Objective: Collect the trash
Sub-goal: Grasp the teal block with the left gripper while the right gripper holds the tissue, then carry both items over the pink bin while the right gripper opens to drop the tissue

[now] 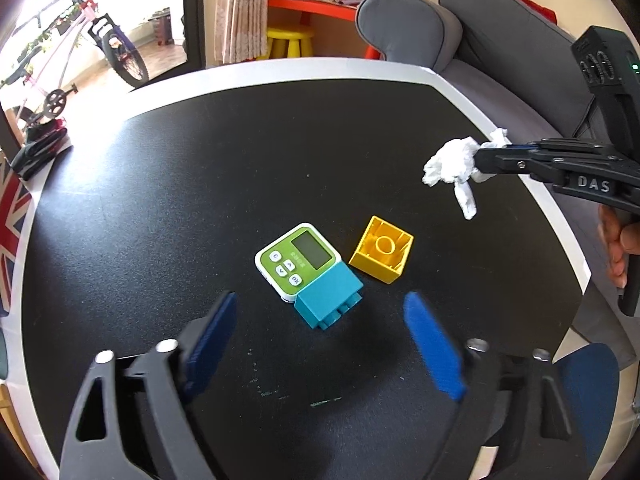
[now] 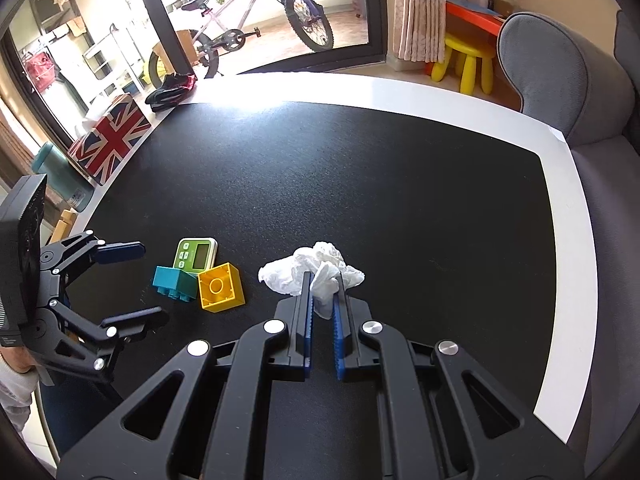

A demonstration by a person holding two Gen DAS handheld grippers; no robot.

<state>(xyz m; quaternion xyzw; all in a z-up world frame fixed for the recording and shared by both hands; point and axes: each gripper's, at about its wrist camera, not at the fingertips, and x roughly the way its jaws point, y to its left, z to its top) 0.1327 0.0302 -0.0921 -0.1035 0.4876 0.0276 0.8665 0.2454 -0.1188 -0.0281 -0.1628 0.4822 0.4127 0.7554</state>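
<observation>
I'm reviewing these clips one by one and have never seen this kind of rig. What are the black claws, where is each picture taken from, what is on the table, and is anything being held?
There is no robot here: a person holds a two-finger gripper in each hand, and each carries a fisheye camera looking along its fingers. One picture is from the left gripper, whose blue pads stand apart over the toys with nothing between them. The other is from the right gripper, which is shut on a crumpled white tissue, lifted clear of the black table. On the table lie a green timer, a teal block touching it, and a yellow block lying hollow side up.
</observation>
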